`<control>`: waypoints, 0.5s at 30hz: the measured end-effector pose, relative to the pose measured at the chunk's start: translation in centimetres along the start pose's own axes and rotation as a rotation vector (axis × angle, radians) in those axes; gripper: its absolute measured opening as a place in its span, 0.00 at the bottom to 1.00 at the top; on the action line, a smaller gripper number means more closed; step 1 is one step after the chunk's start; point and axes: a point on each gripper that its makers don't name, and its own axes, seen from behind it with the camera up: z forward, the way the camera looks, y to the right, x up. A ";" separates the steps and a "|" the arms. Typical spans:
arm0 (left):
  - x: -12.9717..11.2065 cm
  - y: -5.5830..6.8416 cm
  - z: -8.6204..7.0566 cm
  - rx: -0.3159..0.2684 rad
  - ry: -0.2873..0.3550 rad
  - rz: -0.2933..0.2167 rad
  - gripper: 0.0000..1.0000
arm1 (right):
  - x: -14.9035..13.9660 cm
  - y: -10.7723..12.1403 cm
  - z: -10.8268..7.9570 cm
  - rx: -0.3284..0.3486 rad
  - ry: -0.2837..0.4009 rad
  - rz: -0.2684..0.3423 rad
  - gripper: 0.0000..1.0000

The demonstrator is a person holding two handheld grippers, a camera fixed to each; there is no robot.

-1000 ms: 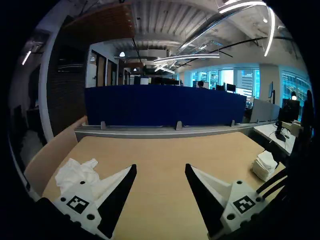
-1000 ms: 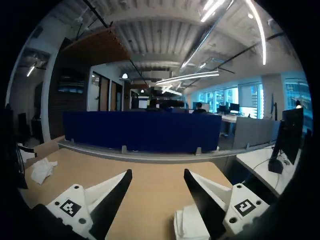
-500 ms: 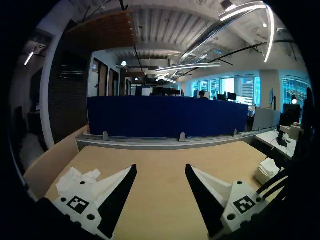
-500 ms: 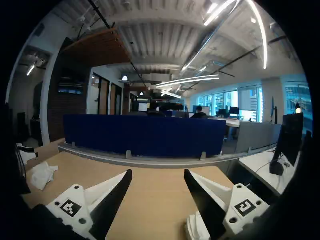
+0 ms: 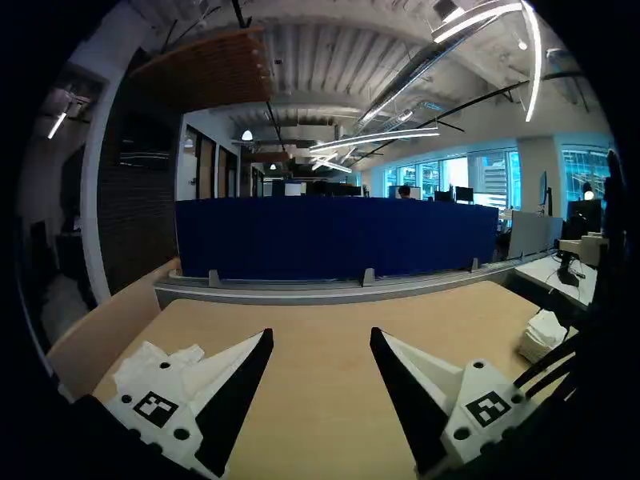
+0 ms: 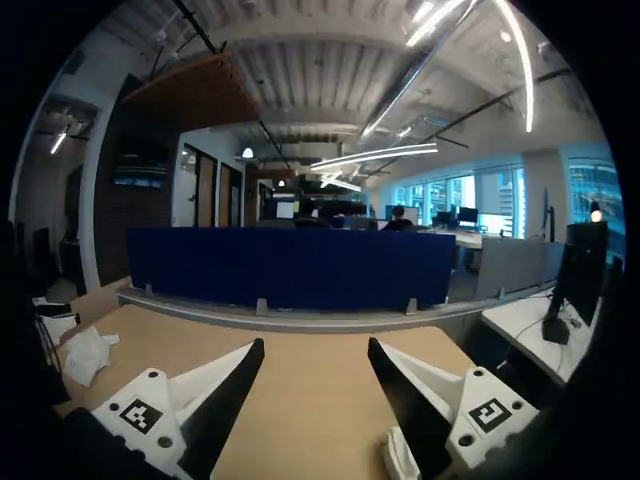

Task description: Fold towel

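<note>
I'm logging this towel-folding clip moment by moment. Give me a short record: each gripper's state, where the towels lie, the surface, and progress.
left gripper: open, holding nothing
right gripper: open, holding nothing
table: light wood, blue divider along its far edge
crumpled towel: white, unfolded, on the table's left side, touched by neither gripper
folded stack: white towels, near the table's right edge
progress: folding not yet begun

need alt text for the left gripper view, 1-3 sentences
The left gripper is open and empty above a light wooden desk. A crumpled white towel lies at the desk's left, partly behind one finger; a stack of folded white towels sits at its right edge. A blue partition backs the desk, open office beyond.
</note>
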 end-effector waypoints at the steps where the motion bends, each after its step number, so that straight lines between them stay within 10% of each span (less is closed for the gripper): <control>1: -0.1 -0.1 0.1 0.001 0.004 0.002 0.90 | -0.1 -0.1 0.0 0.001 -0.006 -0.002 1.00; 15: -1.8 -1.5 0.7 0.032 0.066 0.028 0.89 | -0.8 -1.2 0.1 -0.012 -0.032 -0.033 1.00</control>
